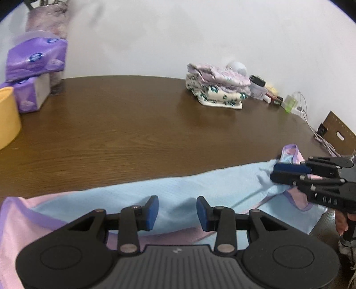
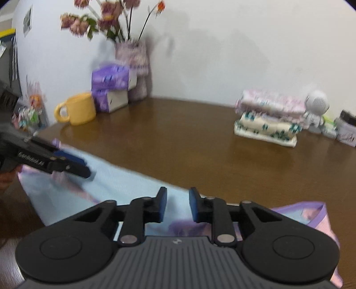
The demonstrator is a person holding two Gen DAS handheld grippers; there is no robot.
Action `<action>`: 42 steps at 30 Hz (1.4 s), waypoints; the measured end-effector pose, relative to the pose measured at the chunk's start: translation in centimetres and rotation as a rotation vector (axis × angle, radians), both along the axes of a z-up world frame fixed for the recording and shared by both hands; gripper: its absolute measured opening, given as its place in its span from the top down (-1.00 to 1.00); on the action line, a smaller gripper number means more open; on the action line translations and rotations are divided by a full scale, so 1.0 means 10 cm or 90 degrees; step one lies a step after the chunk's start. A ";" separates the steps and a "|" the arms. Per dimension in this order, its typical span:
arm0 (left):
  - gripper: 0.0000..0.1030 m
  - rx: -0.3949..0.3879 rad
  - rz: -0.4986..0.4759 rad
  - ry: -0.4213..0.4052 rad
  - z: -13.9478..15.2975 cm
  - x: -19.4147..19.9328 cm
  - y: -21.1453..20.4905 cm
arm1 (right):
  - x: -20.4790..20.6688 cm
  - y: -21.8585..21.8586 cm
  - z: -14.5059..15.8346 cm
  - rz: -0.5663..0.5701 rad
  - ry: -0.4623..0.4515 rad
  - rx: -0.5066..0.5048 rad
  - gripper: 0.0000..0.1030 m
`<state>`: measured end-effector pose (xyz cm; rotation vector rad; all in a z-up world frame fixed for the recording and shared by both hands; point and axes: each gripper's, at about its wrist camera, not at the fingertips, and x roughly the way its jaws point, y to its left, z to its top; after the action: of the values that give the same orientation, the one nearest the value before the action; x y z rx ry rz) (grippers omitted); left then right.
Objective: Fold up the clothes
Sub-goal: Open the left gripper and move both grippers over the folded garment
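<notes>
Garment [image 1: 178, 189] mid-fold on counter [image 1: 133, 124]: left hand-held gripper [image 1: 177, 213] part-open, empty; right hand-held gripper [image 2: 177, 205] narrowly apart, grip unclear; next, regrasp hem

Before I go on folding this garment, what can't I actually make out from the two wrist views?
- Garment: near edge hidden by gripper bodies in both wrist views.
- Right gripper: whether its jaws pinch cloth, unclear in either view.
- Flowers: motion-blurred, right wrist view.
- Small clutter beside the folded stack: too small, left wrist view.
</notes>
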<state>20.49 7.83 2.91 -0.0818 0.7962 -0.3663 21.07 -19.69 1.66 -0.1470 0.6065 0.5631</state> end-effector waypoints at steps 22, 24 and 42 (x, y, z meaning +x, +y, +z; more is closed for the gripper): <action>0.11 0.029 -0.031 -0.053 0.06 -0.15 -0.39 | -0.32 -0.14 -0.11 0.016 -0.002 0.008 0.54; 0.11 0.026 -0.041 -0.062 0.10 -0.21 -0.44 | -0.35 -0.36 0.01 0.002 -0.010 0.043 0.54; 0.11 0.027 -0.106 0.005 0.33 0.10 -1.67 | 0.64 -1.68 0.15 -0.014 0.057 -0.124 0.54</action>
<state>21.48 -8.89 6.25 0.0231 0.8200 -0.5072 27.52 -36.46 3.19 -0.2999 0.7498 0.4899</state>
